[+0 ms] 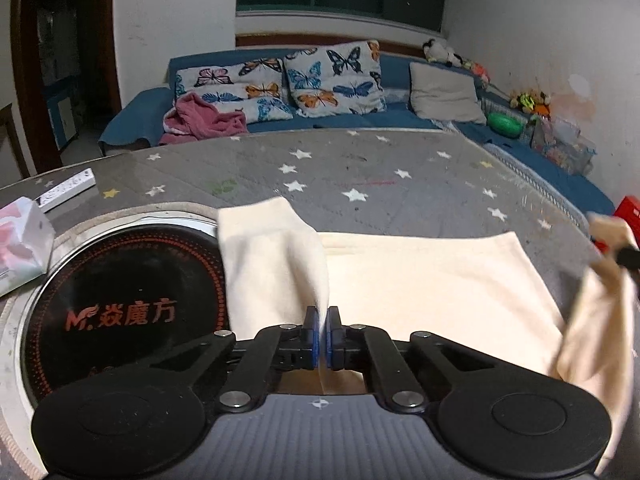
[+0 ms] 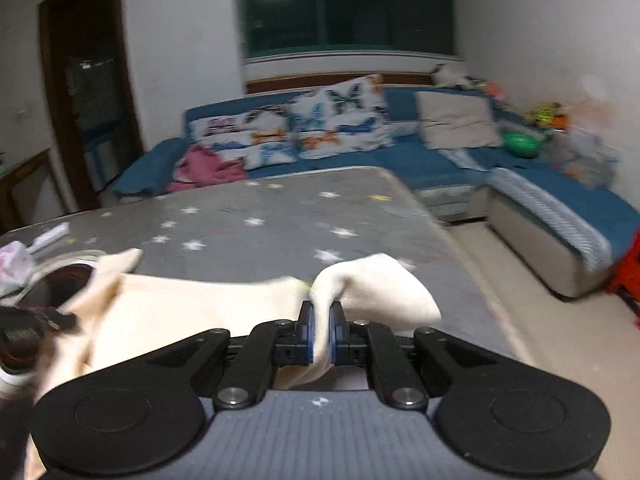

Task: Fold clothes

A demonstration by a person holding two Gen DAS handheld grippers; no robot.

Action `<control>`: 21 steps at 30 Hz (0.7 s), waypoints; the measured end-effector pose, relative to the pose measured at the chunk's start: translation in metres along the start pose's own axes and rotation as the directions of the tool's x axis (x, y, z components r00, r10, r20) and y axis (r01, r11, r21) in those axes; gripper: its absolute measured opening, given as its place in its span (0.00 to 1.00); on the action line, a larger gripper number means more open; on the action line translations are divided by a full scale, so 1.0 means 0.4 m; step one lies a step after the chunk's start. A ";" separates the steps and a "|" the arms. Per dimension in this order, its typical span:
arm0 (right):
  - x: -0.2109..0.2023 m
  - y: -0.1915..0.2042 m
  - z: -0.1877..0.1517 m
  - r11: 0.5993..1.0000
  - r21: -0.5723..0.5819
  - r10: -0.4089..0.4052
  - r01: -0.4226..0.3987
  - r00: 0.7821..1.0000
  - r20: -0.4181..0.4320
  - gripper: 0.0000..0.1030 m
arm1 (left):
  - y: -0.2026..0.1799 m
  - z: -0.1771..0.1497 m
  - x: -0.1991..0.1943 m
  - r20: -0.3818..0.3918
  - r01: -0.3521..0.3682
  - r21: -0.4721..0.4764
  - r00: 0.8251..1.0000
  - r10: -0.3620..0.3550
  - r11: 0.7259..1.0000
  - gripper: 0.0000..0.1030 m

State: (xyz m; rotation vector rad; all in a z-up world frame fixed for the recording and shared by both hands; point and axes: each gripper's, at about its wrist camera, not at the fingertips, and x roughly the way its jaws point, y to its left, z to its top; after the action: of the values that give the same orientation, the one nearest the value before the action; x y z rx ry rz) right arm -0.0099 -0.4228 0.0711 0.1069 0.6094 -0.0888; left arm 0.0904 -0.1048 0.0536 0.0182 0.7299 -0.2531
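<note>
We pinch the cream garment point(image 1: 432, 280) with both claws: left claw point(image 1: 322, 334) and right claw point(image 2: 321, 334) each clamp a raised corner above the star-patterned tabletop point(image 1: 360, 168)

a home living room (blue sofa point(image 1: 360, 120), butterfly cushions point(image 1: 334, 78)).

The right wrist view is motion-blurred: the pillows point(image 2: 320, 124) and toys point(image 2: 548, 116) lose detail. The cloth point(image 1: 432, 284) covers part of the burner point(image 1: 120, 312). The box point(image 1: 20, 240) is cut off at the left edge.
</note>
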 end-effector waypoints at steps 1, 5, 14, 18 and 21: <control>-0.018 -0.022 -0.016 1.000 0.019 -0.019 0.019 1.000 -0.001 0.06 | 0.007 -0.002 -0.012 0.010 0.000 -0.005 1.000 0.000 1.000 0.03; -0.069 -0.091 -0.070 0.994 0.078 -0.072 0.073 0.997 -0.017 0.06 | 0.040 -0.019 -0.070 0.045 -0.019 -0.030 0.999 0.020 0.999 0.03; -0.102 -0.166 -0.151 0.982 0.147 -0.110 0.115 0.993 -0.045 0.06 | 0.150 -0.135 -0.231 0.055 -0.079 -0.130 0.995 0.087 0.988 0.03; -0.080 -0.173 -0.175 0.981 0.149 -0.112 0.125 0.989 -0.093 0.08 | 0.188 -0.204 -0.260 0.001 -0.096 -0.160 0.995 0.097 0.982 0.03; -0.076 -0.176 -0.191 0.979 0.151 -0.118 0.135 0.986 -0.118 0.13 | 0.200 -0.235 -0.264 -0.033 -0.116 -0.157 0.993 0.112 0.981 0.07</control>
State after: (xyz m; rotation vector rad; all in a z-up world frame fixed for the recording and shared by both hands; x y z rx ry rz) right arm -0.0859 -0.4813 0.0212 0.2279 0.7170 -0.2562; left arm -0.0283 0.0062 0.0476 -0.0882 0.7684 -0.0851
